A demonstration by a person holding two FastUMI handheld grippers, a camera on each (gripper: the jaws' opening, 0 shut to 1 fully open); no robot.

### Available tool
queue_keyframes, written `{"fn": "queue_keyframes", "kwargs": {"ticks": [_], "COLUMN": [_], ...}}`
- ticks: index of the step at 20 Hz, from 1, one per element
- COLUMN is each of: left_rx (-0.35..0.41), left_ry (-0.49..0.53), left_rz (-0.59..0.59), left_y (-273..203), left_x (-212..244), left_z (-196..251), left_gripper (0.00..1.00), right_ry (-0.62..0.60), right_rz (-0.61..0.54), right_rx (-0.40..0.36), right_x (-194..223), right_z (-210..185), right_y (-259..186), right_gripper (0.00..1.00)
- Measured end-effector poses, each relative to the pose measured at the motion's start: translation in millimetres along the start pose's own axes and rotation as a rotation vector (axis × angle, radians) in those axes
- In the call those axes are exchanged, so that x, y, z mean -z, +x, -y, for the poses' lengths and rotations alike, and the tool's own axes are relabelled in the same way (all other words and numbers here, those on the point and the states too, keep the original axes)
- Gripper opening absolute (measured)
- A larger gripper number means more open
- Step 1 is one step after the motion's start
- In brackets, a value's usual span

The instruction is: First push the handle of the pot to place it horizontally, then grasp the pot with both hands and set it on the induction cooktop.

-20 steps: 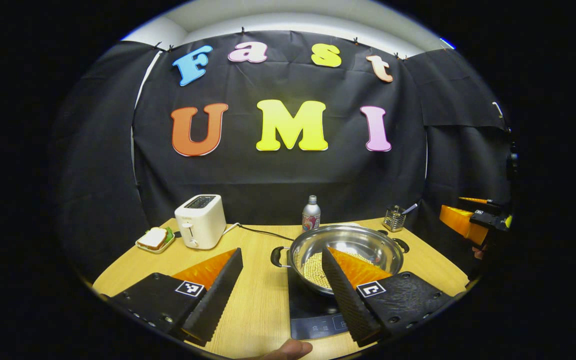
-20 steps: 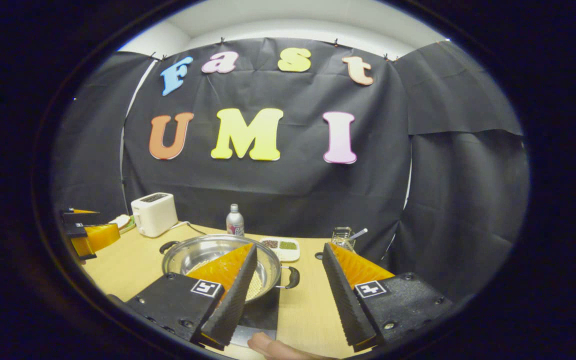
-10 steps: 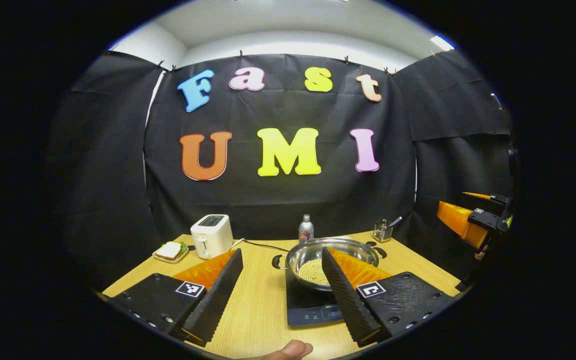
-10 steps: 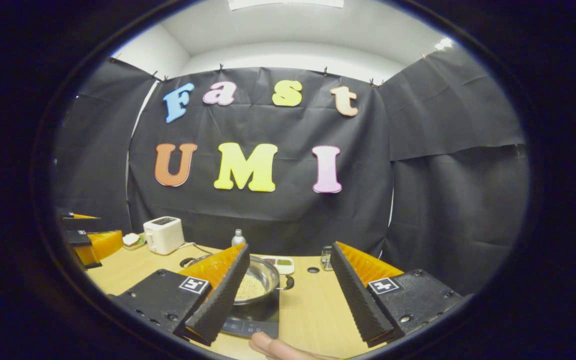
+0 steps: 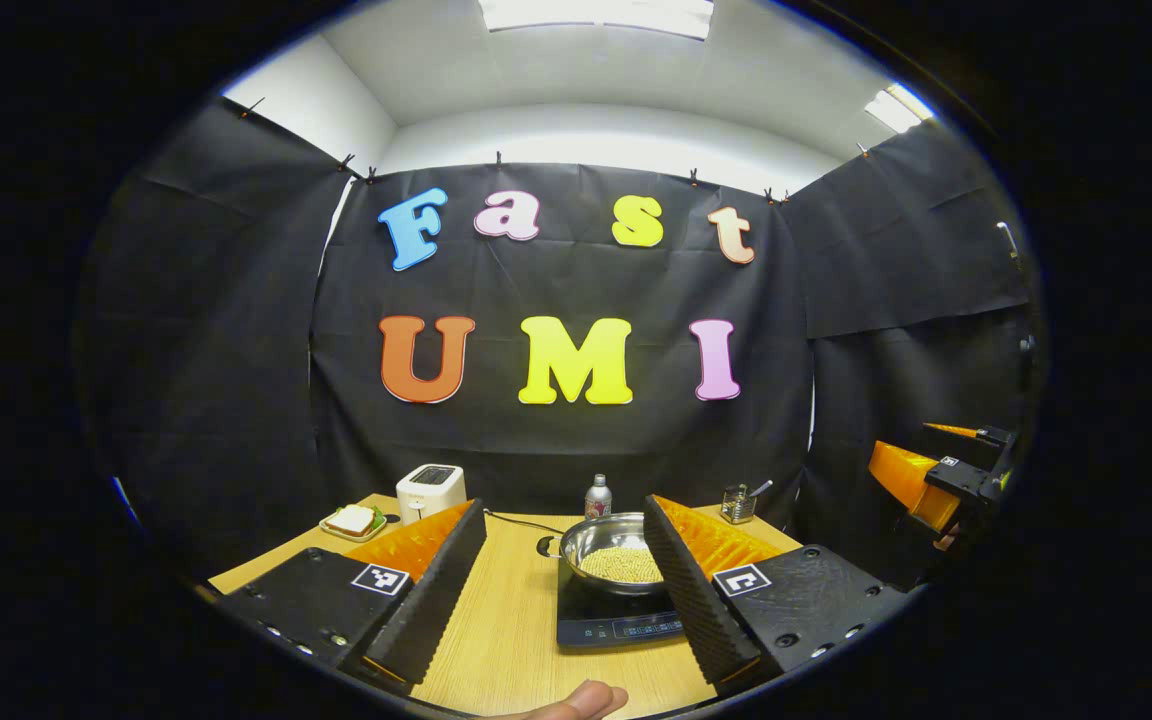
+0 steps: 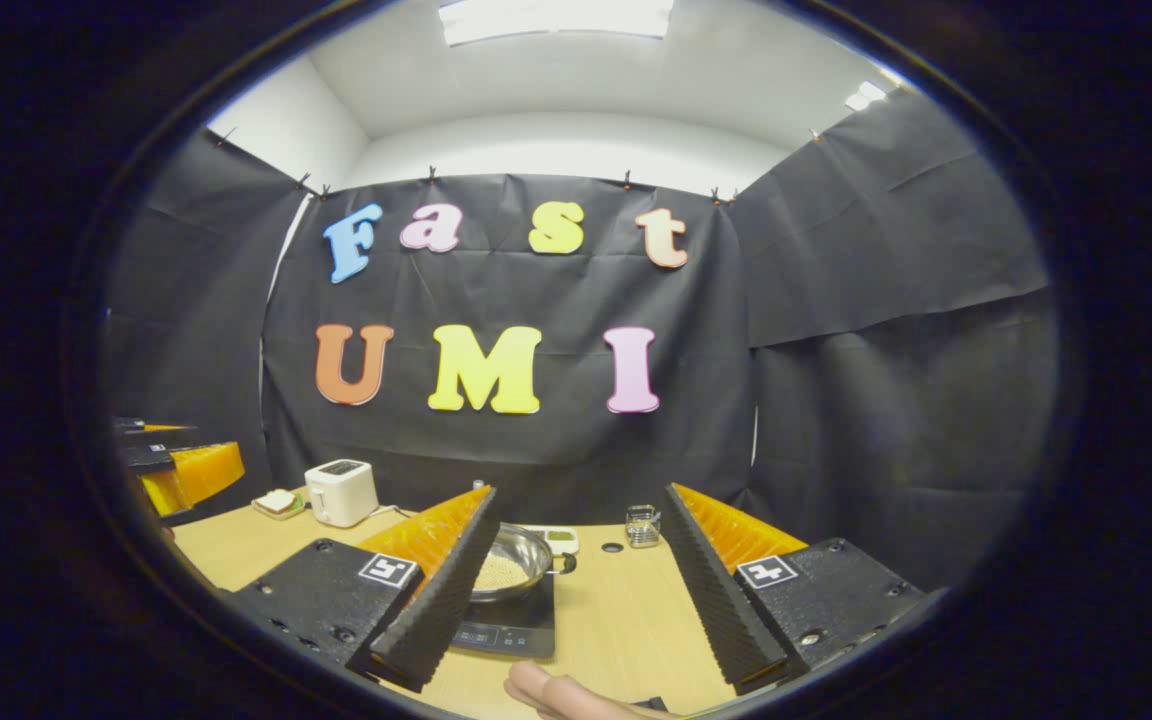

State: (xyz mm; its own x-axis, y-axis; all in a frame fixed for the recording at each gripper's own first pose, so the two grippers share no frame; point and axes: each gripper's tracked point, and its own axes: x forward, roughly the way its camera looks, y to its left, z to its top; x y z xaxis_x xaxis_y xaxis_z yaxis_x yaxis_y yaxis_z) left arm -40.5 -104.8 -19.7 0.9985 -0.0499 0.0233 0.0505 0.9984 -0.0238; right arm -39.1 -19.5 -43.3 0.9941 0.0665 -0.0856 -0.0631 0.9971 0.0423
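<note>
The stainless steel pot [image 5: 614,553] sits on the black induction cooktop [image 5: 616,623], out on the wooden desk [image 5: 501,640], with pale round grains in its bowl. In the left gripper view, one small black handle [image 5: 545,545] sticks out at the pot's 9 o'clock. The left gripper [image 5: 564,575] hangs above the near desk edge with its jaws wide and holding nothing; the pot shows between its fingers, well apart from both. The right gripper [image 6: 578,575] is likewise set back from the cooktop, jaws wide and empty, with the pot beside its left finger in the right gripper view and a handle at the pot's 3 o'clock.

Beyond the pot at 12 o'clock stands a small bottle [image 5: 597,497]. A white toaster [image 5: 430,492] is at about 10 o'clock, with a sandwich on a tray [image 5: 352,521] just beside it. A wire utensil holder [image 5: 736,503] stands at 2 o'clock. A fingertip [image 5: 581,700] shows at the bottom of the left gripper view.
</note>
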Motion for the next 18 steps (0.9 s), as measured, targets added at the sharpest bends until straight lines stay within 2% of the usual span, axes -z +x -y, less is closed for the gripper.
{"fn": "queue_keyframes", "kwargs": {"ticks": [3,5,9,13,18], "left_rx": [-0.022,-0.035,-0.006,-0.002,-0.033], "left_ry": [0.003,-0.015,-0.051,-0.02,0.036], "left_rz": [0.007,-0.016,-0.053,-0.024,0.006], "left_y": [-7.4,-13.2,-18.6,-24.0,-29.2], "left_x": [0.7,12.1,24.9,15.7,9.0], "left_z": [-7.8,-11.5,-6.7,-4.9,-8.8], "left_gripper": [0.94,0.94,0.95,0.95,0.94], "right_ry": [0.0,-0.03,-0.031,-0.027,-0.027], "right_rz": [0.045,0.035,0.021,0.025,0.007], "right_rx": [0.012,0.005,0.004,0.024,0.033], "right_x": [-4.5,3.1,4.0,3.3,7.9], "right_z": [4.3,2.6,6.4,11.2,10.6], "right_y": [-15.4,-19.4,-22.2,-25.6,-17.5], "right_gripper": [1.0,1.0,1.0,1.0,1.0]}}
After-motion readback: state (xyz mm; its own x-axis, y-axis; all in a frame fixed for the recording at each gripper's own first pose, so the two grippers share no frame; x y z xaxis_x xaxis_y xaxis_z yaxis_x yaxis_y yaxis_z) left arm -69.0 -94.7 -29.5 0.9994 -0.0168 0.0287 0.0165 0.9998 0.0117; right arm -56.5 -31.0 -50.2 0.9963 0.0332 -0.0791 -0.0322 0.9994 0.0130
